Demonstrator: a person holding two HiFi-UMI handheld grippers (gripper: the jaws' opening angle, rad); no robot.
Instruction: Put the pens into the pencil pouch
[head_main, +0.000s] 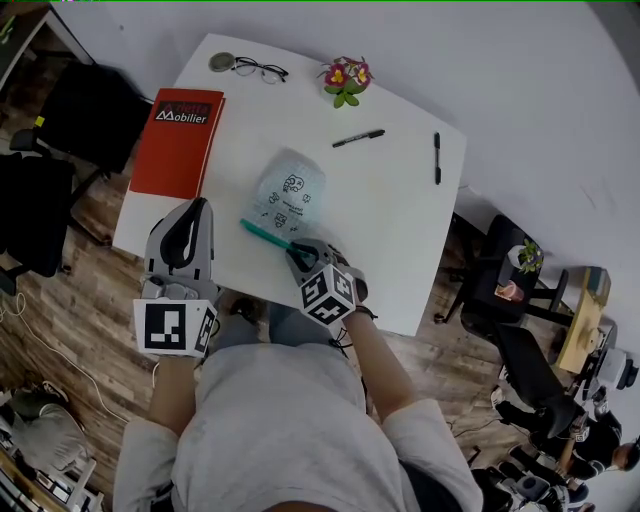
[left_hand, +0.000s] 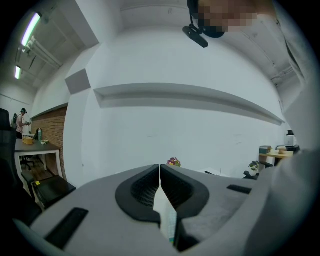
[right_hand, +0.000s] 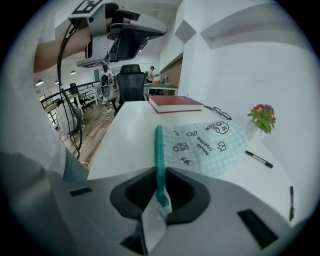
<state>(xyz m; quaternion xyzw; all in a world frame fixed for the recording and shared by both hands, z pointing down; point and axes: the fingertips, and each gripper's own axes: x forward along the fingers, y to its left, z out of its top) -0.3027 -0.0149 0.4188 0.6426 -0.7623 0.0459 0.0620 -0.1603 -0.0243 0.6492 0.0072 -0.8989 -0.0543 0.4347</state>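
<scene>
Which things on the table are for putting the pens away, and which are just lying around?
For the job:
- pencil pouch
- left pen
- right pen
- right hand-held gripper, clamped on the pouch's teal zip edge

Just lying about:
- red book
- glasses
- potted flowers
- small round disc

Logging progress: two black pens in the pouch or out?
Out. One black pen and a second pen lie on the table, apart from the pouch.

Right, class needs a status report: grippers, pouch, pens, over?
Right gripper shut on teal zip edge of pencil pouch. Left gripper shut, empty, clear of pouch. Two pens loose on table, unobstructed.
</scene>
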